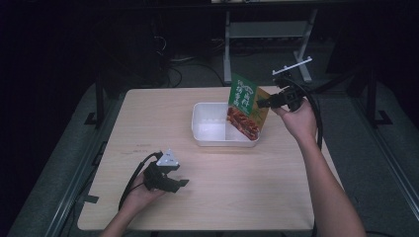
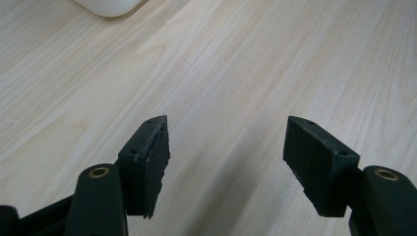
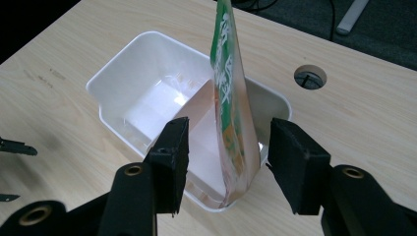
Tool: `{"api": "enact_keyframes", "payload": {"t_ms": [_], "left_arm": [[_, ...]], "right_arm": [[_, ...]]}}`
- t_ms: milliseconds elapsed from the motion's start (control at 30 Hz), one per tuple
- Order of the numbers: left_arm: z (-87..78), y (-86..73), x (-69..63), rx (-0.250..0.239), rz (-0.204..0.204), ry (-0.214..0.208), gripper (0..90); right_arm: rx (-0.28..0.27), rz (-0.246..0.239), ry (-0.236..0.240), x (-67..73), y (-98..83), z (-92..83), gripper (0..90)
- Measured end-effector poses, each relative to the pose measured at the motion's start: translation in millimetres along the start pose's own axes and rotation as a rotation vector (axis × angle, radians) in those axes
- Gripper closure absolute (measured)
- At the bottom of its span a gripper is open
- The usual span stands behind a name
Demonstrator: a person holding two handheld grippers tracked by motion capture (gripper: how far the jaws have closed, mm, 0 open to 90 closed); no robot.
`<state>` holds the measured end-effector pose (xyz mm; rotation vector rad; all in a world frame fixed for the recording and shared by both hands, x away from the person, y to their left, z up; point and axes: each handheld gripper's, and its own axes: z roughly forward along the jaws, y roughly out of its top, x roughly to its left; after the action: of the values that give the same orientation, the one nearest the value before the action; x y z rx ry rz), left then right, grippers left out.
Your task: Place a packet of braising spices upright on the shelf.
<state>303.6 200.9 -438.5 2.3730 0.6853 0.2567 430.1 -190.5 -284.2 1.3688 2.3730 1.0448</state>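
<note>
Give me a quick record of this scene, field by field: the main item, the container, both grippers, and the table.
item: green and orange food pouch, standing on edge in the bin, leaning on its right wall
container: white plastic bin, otherwise bare inside
right gripper: jaws open either side of the pouch, pads not pressing on it
left gripper: open, nothing between the jaws, over bare wood
table: light wood, with a round cable hole beyond the bin

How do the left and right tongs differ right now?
The left tongs sit low over bare table, nothing between the jaws; the right tongs are raised at the white tub, jaws either side of the green food pouch without pressing it. The pouch stands in the tub. Both are open.
</note>
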Motion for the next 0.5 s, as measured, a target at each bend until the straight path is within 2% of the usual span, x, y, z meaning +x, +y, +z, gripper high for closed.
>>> {"api": "enact_keyframes", "payload": {"t_ms": [500], "left_arm": [[0.0, 0.2, -0.4, -0.001, -0.005, 0.000, 33.7]], "right_arm": [[-0.014, 0.007, 0.039, -4.8, -22.9, -12.9, 45.3]]}}
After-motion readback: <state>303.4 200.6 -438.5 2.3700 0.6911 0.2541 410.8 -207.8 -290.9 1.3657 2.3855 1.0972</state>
